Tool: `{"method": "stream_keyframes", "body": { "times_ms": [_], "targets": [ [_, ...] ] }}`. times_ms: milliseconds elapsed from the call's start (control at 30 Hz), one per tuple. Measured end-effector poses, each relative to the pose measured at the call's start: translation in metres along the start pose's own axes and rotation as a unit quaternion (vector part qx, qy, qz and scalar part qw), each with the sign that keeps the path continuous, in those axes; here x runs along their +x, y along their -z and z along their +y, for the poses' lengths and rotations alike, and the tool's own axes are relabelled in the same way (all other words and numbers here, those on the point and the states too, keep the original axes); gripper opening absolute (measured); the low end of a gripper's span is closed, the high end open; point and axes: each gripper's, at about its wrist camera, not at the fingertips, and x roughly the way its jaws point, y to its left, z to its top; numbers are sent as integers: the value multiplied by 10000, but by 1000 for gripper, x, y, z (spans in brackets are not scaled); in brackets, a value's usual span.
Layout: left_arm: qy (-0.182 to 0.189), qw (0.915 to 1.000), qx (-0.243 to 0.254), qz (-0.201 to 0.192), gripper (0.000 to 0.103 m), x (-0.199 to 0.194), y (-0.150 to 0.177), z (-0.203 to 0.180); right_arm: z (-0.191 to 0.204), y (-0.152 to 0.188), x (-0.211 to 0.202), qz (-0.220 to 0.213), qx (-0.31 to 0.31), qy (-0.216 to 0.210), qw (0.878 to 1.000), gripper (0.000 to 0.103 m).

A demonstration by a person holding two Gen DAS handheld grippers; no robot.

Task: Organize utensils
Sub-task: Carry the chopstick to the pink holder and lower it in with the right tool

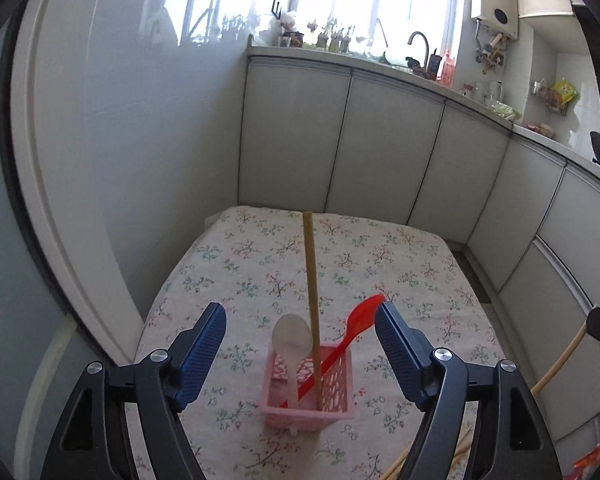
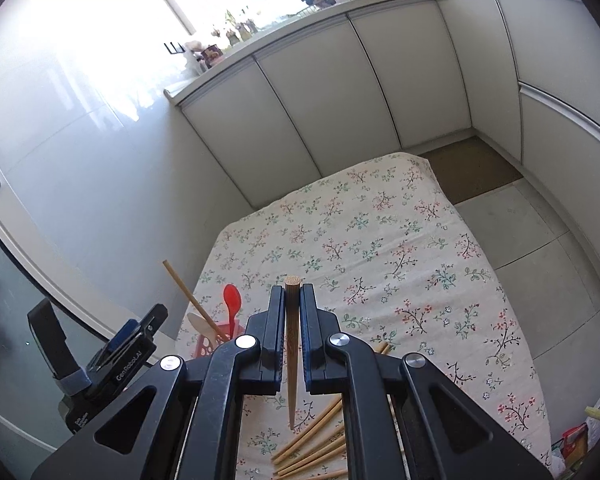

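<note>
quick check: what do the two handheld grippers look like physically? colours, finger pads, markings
Left gripper: black plastic linkage arms with triangular cut-outs, silver round pivot bolts, ribbed blue finger pads. From the right wrist view its black body shows white "GenRobot.AI" lettering and a blue-grey strap. Right gripper: the same black frame and silver bolts, with ribbed black fingers. No cables visible.
</note>
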Motion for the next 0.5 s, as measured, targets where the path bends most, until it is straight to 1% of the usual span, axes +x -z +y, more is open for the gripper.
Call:
{"method": "stream_keyframes", "body": {
  "times_ms": [67,167,333,500],
  "targets": [
    [8,9999,-122,115,85,-7,3,8,5,-1,-2,-57,-48,-4,10000,8],
    [72,9992,-279,258,87,-14,9,18,11,-3,-9,-220,-71,-23,9997,8],
    [-50,9974,-410,586,88,-15,18,36,27,-9,-18,-526,-182,-131,9984,8],
    [-186,9940,-696,823,88,-13,22,54,48,-13,-15,-732,-309,-234,9966,8]
  ]
}}
